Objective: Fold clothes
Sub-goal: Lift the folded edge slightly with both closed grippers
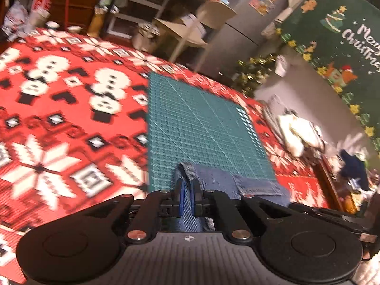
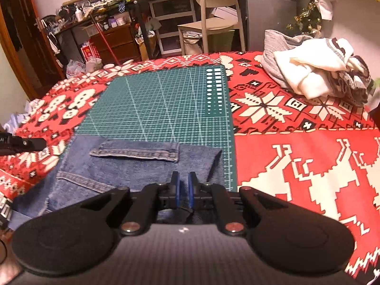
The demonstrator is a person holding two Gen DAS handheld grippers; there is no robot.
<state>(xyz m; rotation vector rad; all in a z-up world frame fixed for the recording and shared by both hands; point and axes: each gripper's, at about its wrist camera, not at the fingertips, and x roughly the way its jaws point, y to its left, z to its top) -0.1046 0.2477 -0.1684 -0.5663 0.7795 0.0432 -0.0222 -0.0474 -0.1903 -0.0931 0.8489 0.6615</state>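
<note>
The blue denim jeans [image 2: 133, 166] lie low in the frame on the green gridded cutting mat [image 2: 166, 99]. The left gripper [image 1: 186, 190] and right gripper [image 2: 182, 185] each pinch denim; an uneven pull could skew the fold.

We see the blue denim jeans [image 2: 133, 166] lying on the near end of the green gridded cutting mat [image 2: 166, 104], which rests on the red and white patterned blanket [image 2: 296, 147]. To the mat's right, on the blanket, sits a pile of white and grey clothes [image 2: 315, 71]. Behind the blanket stand a beige plastic chair [image 2: 213, 14] and, to its left, a dark cluttered desk [image 2: 114, 7]. In the left wrist view, a dark green Christmas banner [image 1: 339, 38] hangs far right.
</note>
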